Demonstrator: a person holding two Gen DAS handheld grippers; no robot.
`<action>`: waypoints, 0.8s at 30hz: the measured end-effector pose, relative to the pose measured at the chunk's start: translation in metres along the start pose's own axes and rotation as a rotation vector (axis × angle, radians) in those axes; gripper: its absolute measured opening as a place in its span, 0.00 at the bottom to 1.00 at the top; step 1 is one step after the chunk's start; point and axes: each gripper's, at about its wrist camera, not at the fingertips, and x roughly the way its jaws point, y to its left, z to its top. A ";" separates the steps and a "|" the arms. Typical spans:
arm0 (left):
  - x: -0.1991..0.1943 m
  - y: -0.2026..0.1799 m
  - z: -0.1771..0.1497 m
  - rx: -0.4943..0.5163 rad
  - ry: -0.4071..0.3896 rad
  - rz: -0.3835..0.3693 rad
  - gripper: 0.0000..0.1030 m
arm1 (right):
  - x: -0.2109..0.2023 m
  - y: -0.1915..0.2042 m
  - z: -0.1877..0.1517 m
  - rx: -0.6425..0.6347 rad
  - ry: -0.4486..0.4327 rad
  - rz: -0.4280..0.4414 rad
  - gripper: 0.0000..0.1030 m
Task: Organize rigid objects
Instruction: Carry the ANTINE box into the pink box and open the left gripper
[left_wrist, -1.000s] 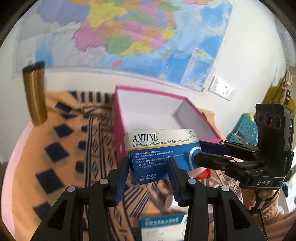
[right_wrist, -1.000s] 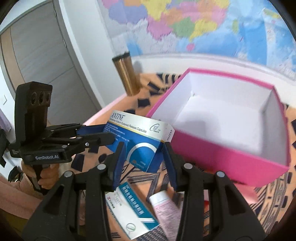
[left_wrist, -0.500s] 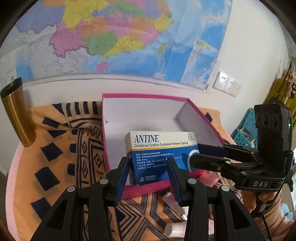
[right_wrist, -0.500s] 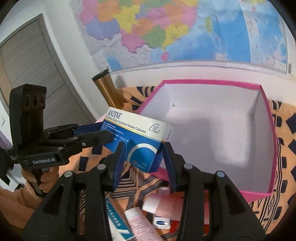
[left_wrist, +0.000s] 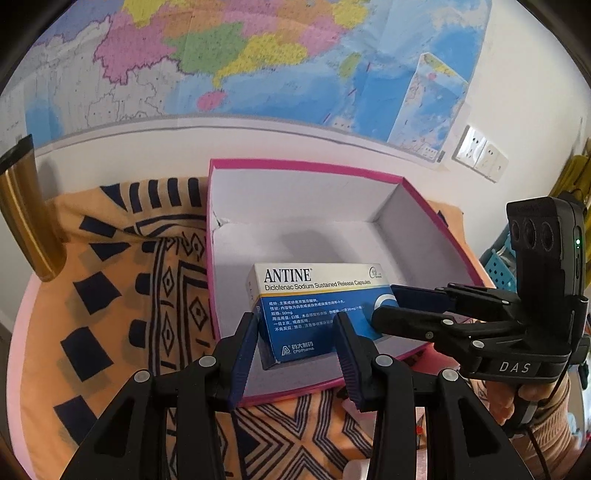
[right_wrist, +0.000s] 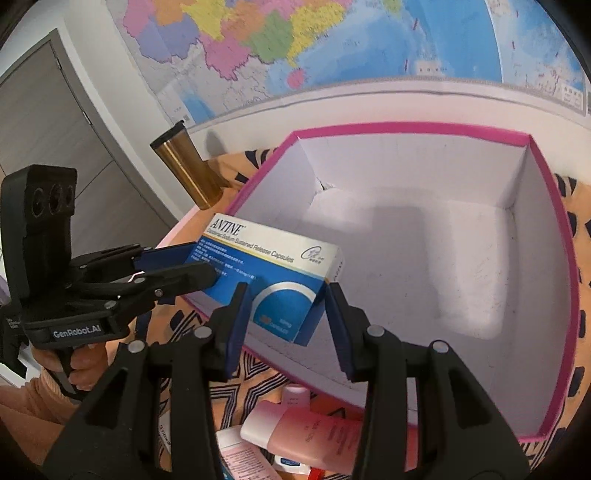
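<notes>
Two grippers on one carton: left gripper (left_wrist: 295, 332) and right gripper (right_wrist: 284, 306), each with jaws clamped on an end of the ANTINE box (left_wrist: 317, 310), blue pads flat against its broad printed faces. Box held in the air, tilted, above the near-left corner of the pink storage box (left_wrist: 306, 166), not yet touching its floor as far as can be judged.

Handling, as judged: thin printed cardboard, light, probably blister strips inside; stiff along edges and corners, yielding in the middle of the wide panels. Glossy print somewhat slick, so ribbed pads suited. Best hold near the short ends, across the thickness, with modest force to avoid denting. Not fragile to a short drop.

Materials and shapes: storage box rectangular, open-topped, pink outside with matt white lining, one inner corner torn (right_wrist: 325, 184), inside bare. Worktop under an orange cloth (left_wrist: 110, 295) with dark geometric pattern, soft and slightly rumpled. Brass-coloured metal cylinder (right_wrist: 188, 170) upright beyond the box, smooth and reflective. Pink plastic tubes (right_wrist: 306, 424) and further cartons lying near the front wall, rounded and glossy. Wall map (left_wrist: 258, 55) behind, flat paper.

Next step, as judged: lowering to the floor, then release.
</notes>
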 end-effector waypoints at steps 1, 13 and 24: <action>0.002 0.001 0.000 -0.002 0.005 0.000 0.40 | 0.003 -0.001 0.000 0.002 0.007 0.000 0.43; 0.001 0.006 -0.001 -0.026 0.001 0.029 0.43 | 0.029 -0.009 0.002 0.028 0.083 -0.022 0.43; -0.043 -0.015 -0.021 0.058 -0.156 -0.012 0.52 | -0.028 0.003 -0.016 -0.002 -0.076 -0.024 0.45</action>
